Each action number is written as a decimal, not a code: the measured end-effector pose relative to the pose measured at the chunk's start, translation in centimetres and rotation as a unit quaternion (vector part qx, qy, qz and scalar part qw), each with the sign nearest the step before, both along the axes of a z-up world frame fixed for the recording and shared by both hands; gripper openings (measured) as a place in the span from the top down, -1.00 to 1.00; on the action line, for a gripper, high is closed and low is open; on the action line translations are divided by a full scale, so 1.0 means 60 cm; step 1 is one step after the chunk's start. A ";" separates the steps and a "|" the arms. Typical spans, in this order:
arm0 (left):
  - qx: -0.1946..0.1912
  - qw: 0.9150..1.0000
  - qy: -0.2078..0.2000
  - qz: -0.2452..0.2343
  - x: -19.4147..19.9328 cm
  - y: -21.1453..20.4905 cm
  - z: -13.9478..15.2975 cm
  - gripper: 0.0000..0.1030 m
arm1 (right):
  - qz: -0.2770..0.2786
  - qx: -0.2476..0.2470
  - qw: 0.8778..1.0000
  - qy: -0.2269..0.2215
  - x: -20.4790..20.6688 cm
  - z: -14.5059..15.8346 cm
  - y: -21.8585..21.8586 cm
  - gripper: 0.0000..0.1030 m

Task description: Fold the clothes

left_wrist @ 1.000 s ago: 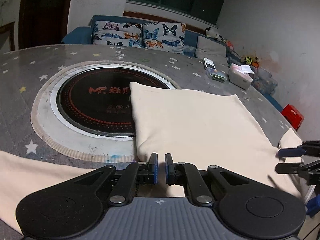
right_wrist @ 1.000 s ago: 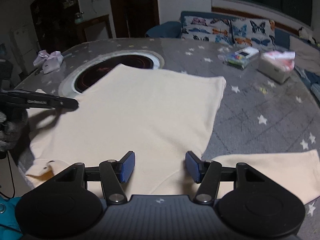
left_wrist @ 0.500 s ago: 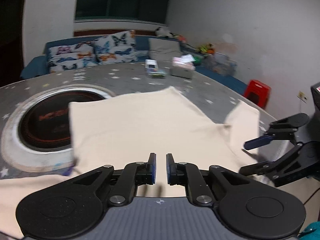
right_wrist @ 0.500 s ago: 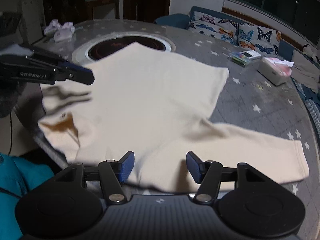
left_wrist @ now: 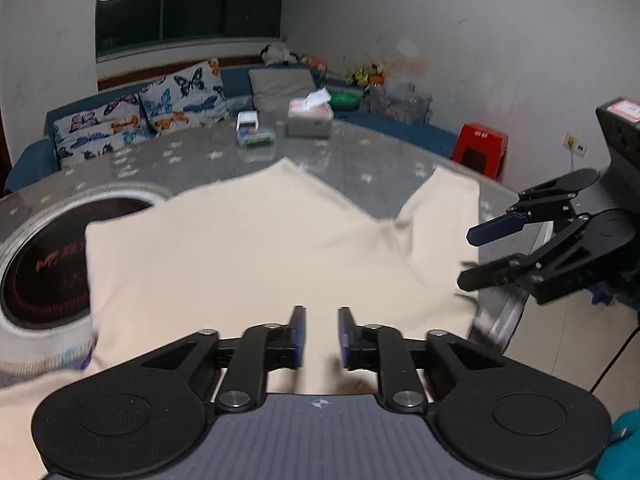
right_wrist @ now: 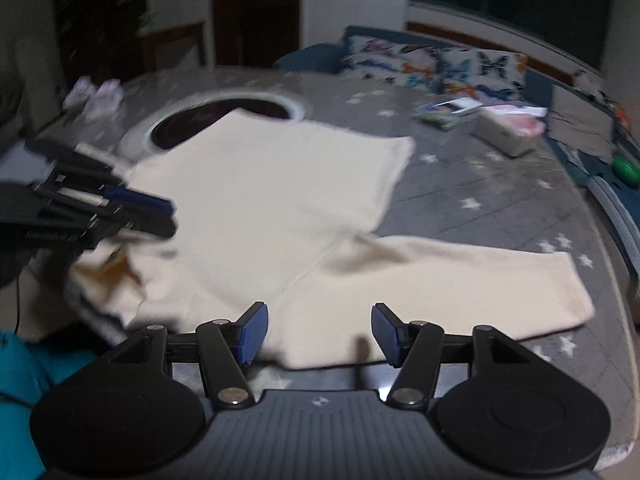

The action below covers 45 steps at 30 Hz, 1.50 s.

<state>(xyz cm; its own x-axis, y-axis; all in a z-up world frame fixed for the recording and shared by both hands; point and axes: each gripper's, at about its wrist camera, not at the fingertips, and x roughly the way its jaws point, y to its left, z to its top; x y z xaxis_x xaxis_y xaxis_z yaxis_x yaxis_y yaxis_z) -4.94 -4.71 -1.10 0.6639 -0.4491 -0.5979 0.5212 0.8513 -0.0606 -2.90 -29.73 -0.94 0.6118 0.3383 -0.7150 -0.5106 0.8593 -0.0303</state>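
Note:
A cream long-sleeved top (left_wrist: 248,248) lies spread on the round grey star-print table (left_wrist: 360,164); it also shows in the right wrist view (right_wrist: 260,208), with one sleeve (right_wrist: 460,280) stretched to the right. My left gripper (left_wrist: 322,334) hovers over the garment's near edge with its jaws a narrow gap apart, holding nothing. My right gripper (right_wrist: 318,334) is open and empty over the near hem. Each gripper appears in the other's view: the right one (left_wrist: 480,252) at the right, the left one (right_wrist: 160,220) at the left near the collar.
A round induction hob (left_wrist: 40,264) is set into the table, partly under the top. A tissue box (left_wrist: 310,118) and a small packet (left_wrist: 254,136) sit at the far side. A sofa with butterfly cushions (left_wrist: 132,120) and a red stool (left_wrist: 480,148) stand beyond.
Both views have swung: the left camera has turned right, the right camera has pulled back. The left gripper's jaws have parted slightly. The garment's right sleeve now lies fully spread out.

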 end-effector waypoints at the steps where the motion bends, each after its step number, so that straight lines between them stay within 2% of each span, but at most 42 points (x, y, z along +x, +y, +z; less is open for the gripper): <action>1: -0.002 1.000 -0.003 -0.005 0.002 -0.007 0.002 0.49 | -0.014 0.000 1.000 -0.003 0.006 0.000 -0.011 -0.11; 6: -0.007 0.999 0.002 -0.033 0.008 -0.051 -0.003 0.49 | -0.117 -0.004 0.993 -0.007 0.057 -0.016 -0.091 -0.01; 9: -0.010 0.999 0.013 -0.043 0.011 -0.071 -0.009 0.49 | -0.190 0.001 0.982 -0.007 0.095 -0.033 -0.147 0.14; 13: -0.011 0.998 0.020 -0.058 0.007 -0.089 -0.015 0.49 | -0.263 0.017 0.965 -0.013 0.129 -0.048 -0.203 0.19; 16: -0.005 0.998 0.023 -0.066 0.006 -0.101 -0.020 0.49 | -0.288 0.039 0.957 -0.013 0.149 -0.059 -0.225 0.25; 18: -0.007 0.997 0.024 -0.067 0.004 -0.104 -0.020 0.49 | -0.294 0.052 0.954 -0.016 0.154 -0.063 -0.231 0.39; 20: -0.006 0.997 0.022 -0.067 0.004 -0.107 -0.019 0.47 | -0.291 0.062 0.955 -0.018 0.153 -0.064 -0.234 0.74; 22: -0.004 0.998 0.022 -0.067 0.004 -0.108 -0.020 0.43 | -0.284 0.069 0.956 -0.022 0.147 -0.064 -0.233 0.83; 27: -0.001 0.998 0.017 -0.068 0.001 -0.111 -0.019 0.36 | -0.282 0.078 0.955 -0.048 0.126 -0.040 -0.232 0.86; 31: 0.000 0.997 0.016 -0.073 0.004 -0.116 -0.023 0.34 | -0.268 0.083 0.956 -0.082 0.102 0.010 -0.224 0.87; 38: -0.013 0.998 0.006 -0.061 0.002 -0.097 -0.011 0.32 | -0.175 0.086 0.970 -0.144 0.063 0.122 -0.155 0.87; 45: -0.033 0.999 -0.012 0.014 -0.007 -0.004 0.013 0.23 | -0.047 0.085 0.980 -0.174 0.046 0.193 -0.038 0.87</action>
<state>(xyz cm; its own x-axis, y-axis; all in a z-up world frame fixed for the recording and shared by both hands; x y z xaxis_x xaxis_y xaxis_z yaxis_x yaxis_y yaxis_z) -5.35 -4.92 -0.33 0.6908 -0.4678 -0.5514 0.4988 0.8603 -0.1051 -0.11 -32.02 10.65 0.8424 0.3653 -0.3960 -0.4133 0.9097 -0.0401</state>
